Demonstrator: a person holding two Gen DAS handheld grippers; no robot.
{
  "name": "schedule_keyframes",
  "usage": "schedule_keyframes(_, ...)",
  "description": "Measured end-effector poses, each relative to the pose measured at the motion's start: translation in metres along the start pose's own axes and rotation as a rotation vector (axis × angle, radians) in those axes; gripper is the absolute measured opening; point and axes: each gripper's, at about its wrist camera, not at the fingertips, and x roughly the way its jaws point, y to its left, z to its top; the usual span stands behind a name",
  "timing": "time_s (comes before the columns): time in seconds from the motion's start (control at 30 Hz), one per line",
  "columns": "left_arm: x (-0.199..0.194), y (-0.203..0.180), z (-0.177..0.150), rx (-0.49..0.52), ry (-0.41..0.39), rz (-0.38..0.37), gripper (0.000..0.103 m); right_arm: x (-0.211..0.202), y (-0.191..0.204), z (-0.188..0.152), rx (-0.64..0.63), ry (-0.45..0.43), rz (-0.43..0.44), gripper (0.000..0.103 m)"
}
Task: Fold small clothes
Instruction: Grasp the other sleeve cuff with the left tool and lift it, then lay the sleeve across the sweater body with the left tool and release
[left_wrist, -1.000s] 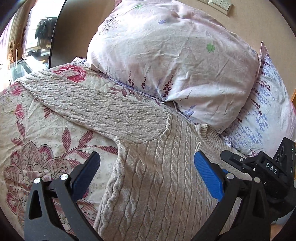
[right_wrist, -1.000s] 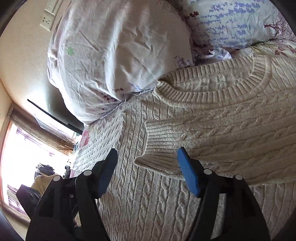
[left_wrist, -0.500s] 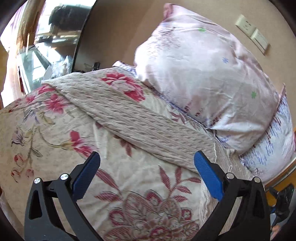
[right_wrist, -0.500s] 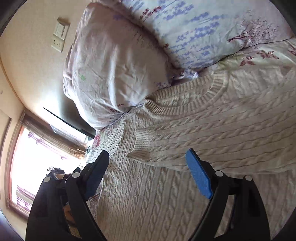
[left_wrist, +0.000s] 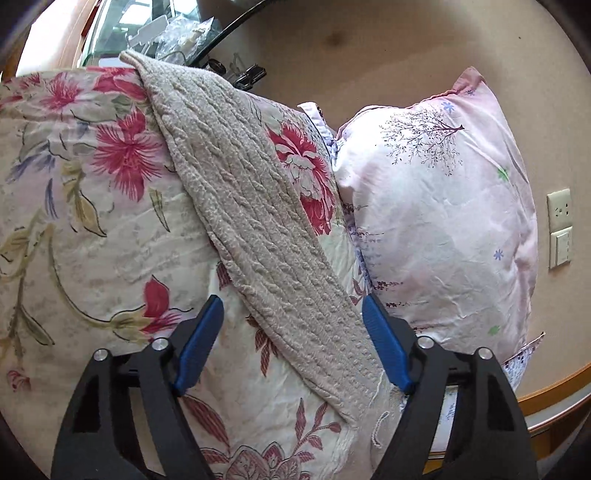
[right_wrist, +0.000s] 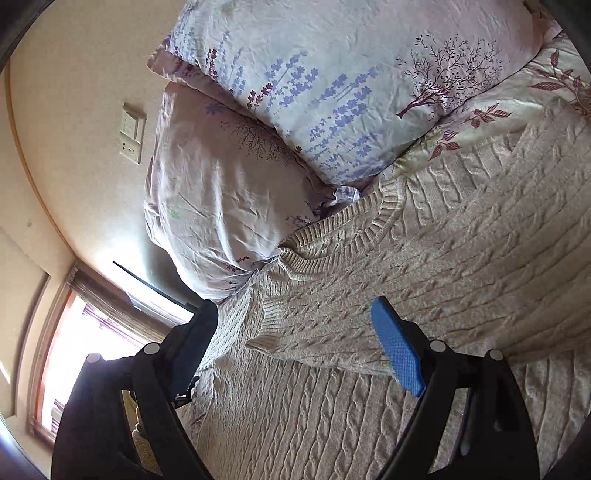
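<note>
A beige cable-knit sweater (right_wrist: 424, 280) lies flat on the flowered bedspread, its ribbed collar (right_wrist: 343, 236) toward the pillows. One sleeve (right_wrist: 369, 332) is folded across the body, its cuff near my right gripper. The other sleeve (left_wrist: 255, 229) stretches out straight over the bedspread in the left wrist view. My left gripper (left_wrist: 291, 343) is open and empty, its blue pads on either side of that sleeve near the shoulder. My right gripper (right_wrist: 295, 343) is open and empty, just above the folded sleeve's cuff.
A flowered bedspread (left_wrist: 85, 229) covers the bed. A pink pillow (left_wrist: 443, 229) and a lavender-print pillow (right_wrist: 351, 81) lean against the wall at the head. A wall socket (left_wrist: 559, 229) is on the right, a glass-topped table (left_wrist: 173, 26) and a window (right_wrist: 85, 343) beyond the bed's edge.
My left gripper has swung from the sweater's body out to the stretched sleeve. My right gripper has drawn back from the folded sleeve, its jaws a little wider.
</note>
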Motion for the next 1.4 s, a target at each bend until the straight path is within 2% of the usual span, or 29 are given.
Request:
schedule_keyframes(0.17, 0.007, 0.011, 0.016, -0.126, -0.036, -0.034, 0.056, -0.005, -0.005, 0.001, 0.03, -0.003, 0.014, 0.087)
schedule_keyframes(0.23, 0.006, 0.018, 0.021, -0.153, -0.059, -0.032, 0.043, -0.006, -0.004, 0.0, 0.028, -0.006, 0.022, 0.087)
schedule_keyframes(0.27, 0.007, 0.021, 0.023, -0.158, -0.067, -0.019, 0.039, -0.006, -0.004, 0.001, 0.025, -0.006, 0.026, 0.087)
schedule_keyframes(0.33, 0.008, 0.026, 0.026, -0.157, -0.085, -0.008, 0.025, -0.005, -0.003, 0.0, 0.019, -0.004, 0.033, 0.087)
schedule_keyframes(0.43, 0.012, 0.029, 0.029, -0.155, -0.097, 0.019, 0.012, -0.003, -0.001, -0.001, 0.013, 0.007, 0.041, 0.087)
schedule_keyframes(0.53, 0.012, 0.019, 0.028, -0.131, -0.107, 0.018, 0.007, -0.004, 0.002, -0.002, -0.001, 0.008, 0.048, 0.087)
schedule_keyframes(0.63, 0.007, -0.019, 0.018, 0.009, -0.122, -0.033, 0.006, -0.005, 0.006, -0.002, -0.024, 0.005, 0.055, 0.087)
schedule_keyframes(0.77, 0.013, -0.093, -0.021, 0.23, -0.074, -0.178, 0.006, -0.005, 0.012, -0.002, -0.055, 0.005, 0.058, 0.087)
schedule_keyframes(0.9, 0.028, -0.163, -0.091, 0.464, 0.029, -0.315, 0.006, -0.008, 0.015, -0.002, -0.091, -0.01, 0.039, 0.087)
schedule_keyframes(1.0, 0.051, -0.195, -0.153, 0.601, 0.138, -0.374, 0.006, -0.011, 0.015, 0.0, -0.102, -0.03, 0.019, 0.087)
schedule_keyframes(1.07, 0.073, -0.203, -0.195, 0.688, 0.209, -0.36, 0.006, -0.013, 0.013, 0.001, -0.105, -0.035, 0.013, 0.087)
schedule_keyframes(1.17, 0.111, -0.197, -0.251, 0.795, 0.337, -0.282, 0.007, -0.014, 0.012, 0.001, -0.115, -0.039, -0.001, 0.087)
schedule_keyframes(1.27, 0.142, -0.179, -0.291, 0.889, 0.469, -0.159, 0.007, -0.014, 0.013, 0.001, -0.136, -0.039, -0.021, 0.087)
schedule_keyframes(1.37, 0.149, -0.17, -0.312, 1.034, 0.506, -0.068, 0.014, -0.012, 0.015, 0.0, -0.159, -0.029, -0.037, 0.087)
schedule_keyframes(1.4, 0.144, -0.17, -0.313, 1.06, 0.491, -0.078, 0.022, -0.011, 0.016, -0.001, -0.17, -0.027, -0.045, 0.087)
